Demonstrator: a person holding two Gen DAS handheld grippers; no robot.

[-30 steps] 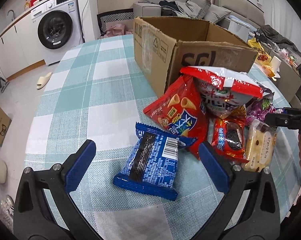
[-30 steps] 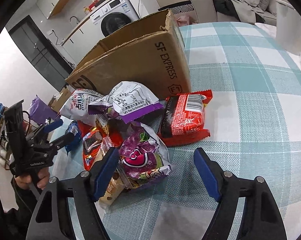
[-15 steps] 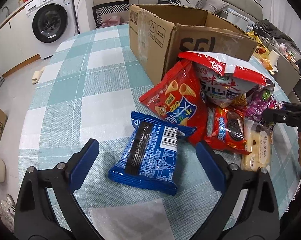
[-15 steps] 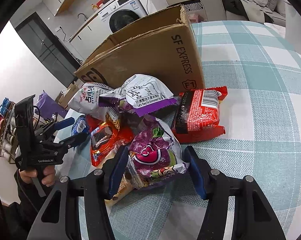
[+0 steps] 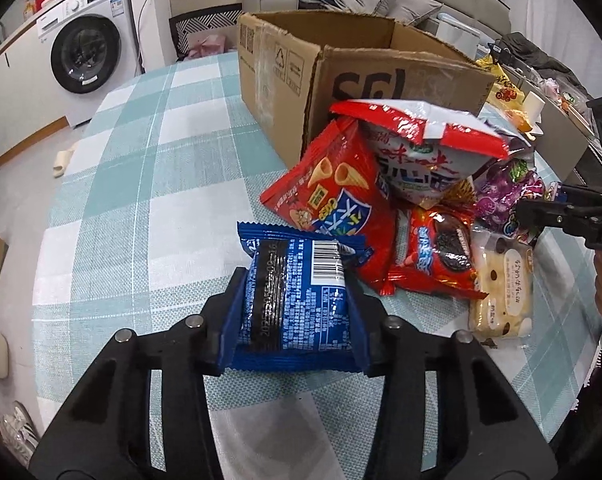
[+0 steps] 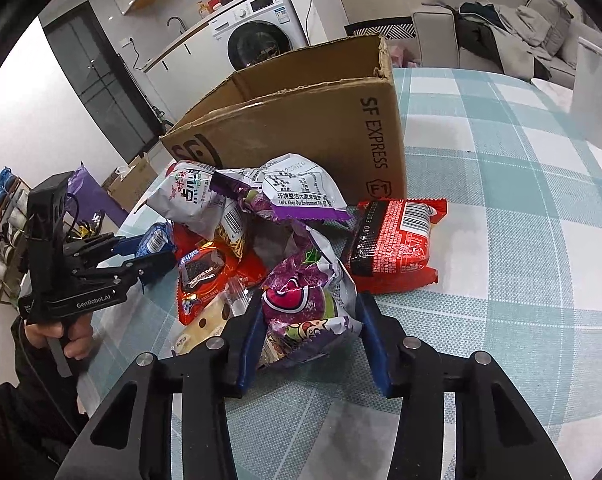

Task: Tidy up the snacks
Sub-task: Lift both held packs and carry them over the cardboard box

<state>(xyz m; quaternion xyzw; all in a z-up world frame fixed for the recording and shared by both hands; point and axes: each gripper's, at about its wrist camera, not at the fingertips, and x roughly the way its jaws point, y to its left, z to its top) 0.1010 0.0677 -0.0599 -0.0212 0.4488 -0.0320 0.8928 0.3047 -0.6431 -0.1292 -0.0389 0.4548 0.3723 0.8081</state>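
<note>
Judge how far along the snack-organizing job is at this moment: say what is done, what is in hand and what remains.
Done: nothing visibly packed; the cardboard box interior is mostly hidden. In hand: the left gripper is shut on the blue cookie pack, and the right gripper is shut on the purple candy bag. Left: the pile still lying on the table, including the red cone-snack bag and the red noodle pack.

Lived-in home, washing machine (image 5: 87, 58) under a counter, sofa (image 6: 513, 36) strewn with clothes, checked tablecloth (image 5: 141, 184)
</note>
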